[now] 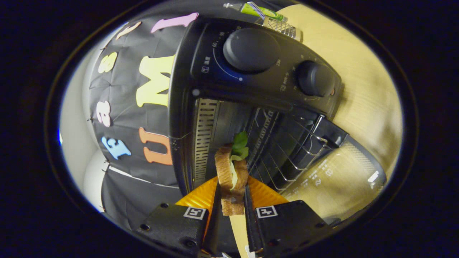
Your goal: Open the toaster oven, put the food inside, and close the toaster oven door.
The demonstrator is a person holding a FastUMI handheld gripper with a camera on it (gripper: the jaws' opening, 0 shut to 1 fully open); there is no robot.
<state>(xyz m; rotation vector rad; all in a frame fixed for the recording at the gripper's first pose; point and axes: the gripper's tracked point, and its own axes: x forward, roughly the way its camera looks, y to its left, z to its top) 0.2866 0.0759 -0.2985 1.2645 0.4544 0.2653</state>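
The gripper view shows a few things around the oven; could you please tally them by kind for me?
Toaster oven, door open: 1
Knobs on its panel: 2
Wire rack inside: 1
Sandwich, clamped in the gripper at the oven's mouth: 1
Tube on the table beyond the oven: 1
Total: 6

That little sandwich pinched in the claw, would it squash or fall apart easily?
Probably somewhat. The sandwich is bread slices with lettuce sticking out on top, so it looks soft and light. The gripper is shut on it from both sides, which likely keeps the layers together. Released on the toaster oven rack, the layers might slide apart.
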